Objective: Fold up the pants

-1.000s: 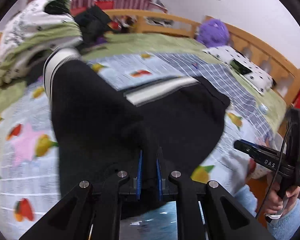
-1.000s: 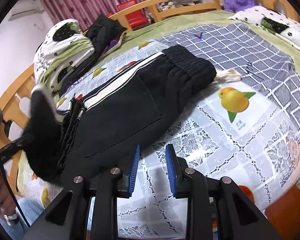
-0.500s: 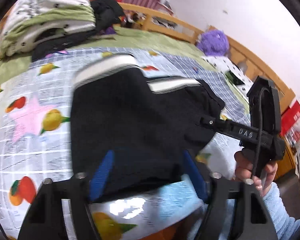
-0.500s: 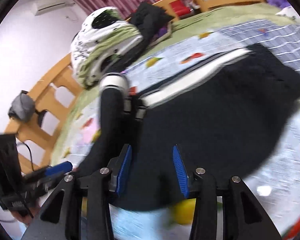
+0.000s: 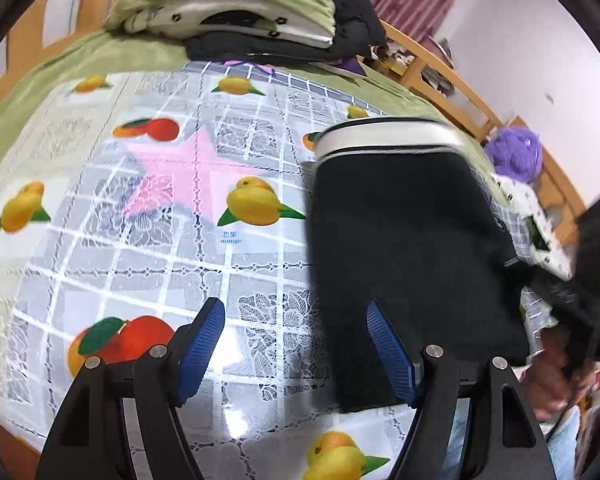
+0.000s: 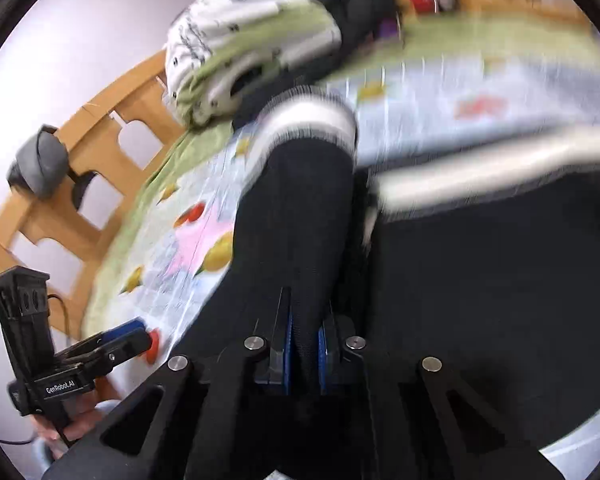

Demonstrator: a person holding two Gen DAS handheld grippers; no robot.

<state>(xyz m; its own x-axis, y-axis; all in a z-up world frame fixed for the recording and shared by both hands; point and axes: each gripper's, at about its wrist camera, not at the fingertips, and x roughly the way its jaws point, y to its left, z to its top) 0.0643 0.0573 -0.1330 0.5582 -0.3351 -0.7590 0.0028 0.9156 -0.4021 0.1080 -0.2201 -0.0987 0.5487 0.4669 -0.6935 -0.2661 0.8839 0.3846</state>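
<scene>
One pair of black pants [image 5: 404,248], two grippers, one purple plush toy [image 5: 514,156].

My left tongs [image 5: 294,354] over bare fruit-print cloth [image 5: 148,248], free passage; black pants [image 5: 404,248] block right, bedding pile [image 5: 228,8] blocks far end

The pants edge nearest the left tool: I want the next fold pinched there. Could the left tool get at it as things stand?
Probably yes. The left tool is open, nothing between its pads, and the black pants already lie beside its right pad, with only bare tablecloth around.
</scene>
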